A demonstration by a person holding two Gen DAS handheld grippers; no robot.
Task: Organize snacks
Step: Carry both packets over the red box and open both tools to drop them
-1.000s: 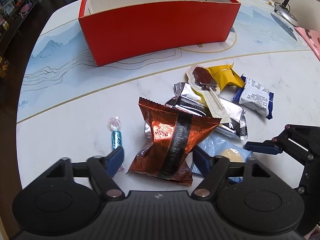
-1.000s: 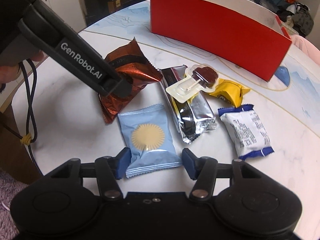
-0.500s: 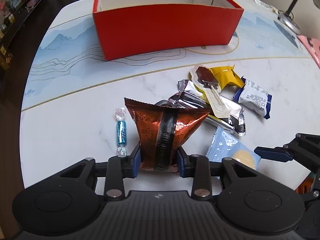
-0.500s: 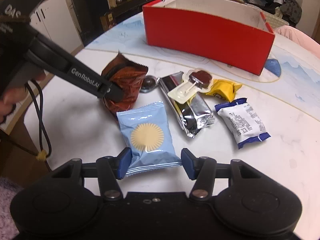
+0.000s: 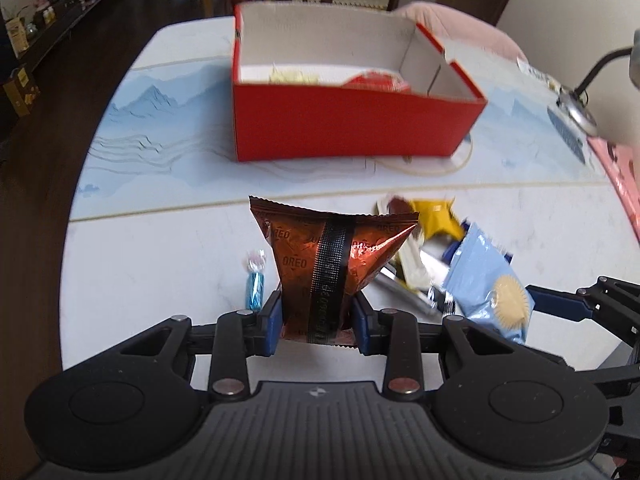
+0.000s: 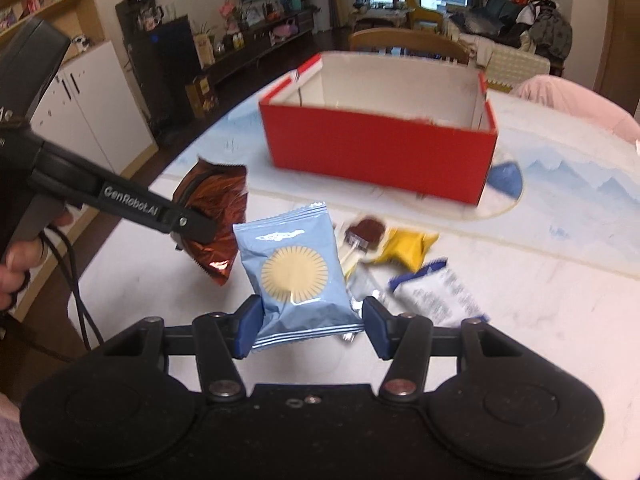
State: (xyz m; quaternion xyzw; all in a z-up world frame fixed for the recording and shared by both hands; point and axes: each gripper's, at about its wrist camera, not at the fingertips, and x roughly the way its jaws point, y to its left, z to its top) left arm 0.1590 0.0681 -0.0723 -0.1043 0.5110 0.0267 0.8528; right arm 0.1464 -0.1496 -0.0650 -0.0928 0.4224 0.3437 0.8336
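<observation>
Carrying both packets across to the box is the step judged to be in hand, and it is best done with each grip kept firm. Nearest the cameras, the left claw point(image 5: 316, 330) is clamped on the lower end of the copper biscuit packet point(image 5: 328, 264), which is held upright and clear of the table point(image 5: 160, 248); the right claw point(image 6: 312, 326) is pressed against both sides of the pale blue packet point(image 6: 294, 272), likewise raised off the table. Only the bottom of each packet is pinched, so sudden swings should be avoided lest a slippery wrapper be pulled free. Just beyond, a small blue wrapped sweet point(image 5: 255, 284) lies beside the left claw, and a loose heap is left on the table: a silver packet point(image 5: 404, 280), a chocolate lollipop point(image 6: 366, 232), a yellow packet point(image 6: 406, 248) and a white and blue packet point(image 6: 438, 294); these should be passed over high enough not to be brushed. Farther off stands the red box point(image 5: 352, 124), open at the top, with a few snacks already visible inside. Its near wall must be cleared before either packet is lowered, and the two claws, which are close together, are better brought in one after the other or toward separate ends, so that they are not knocked against each other.
</observation>
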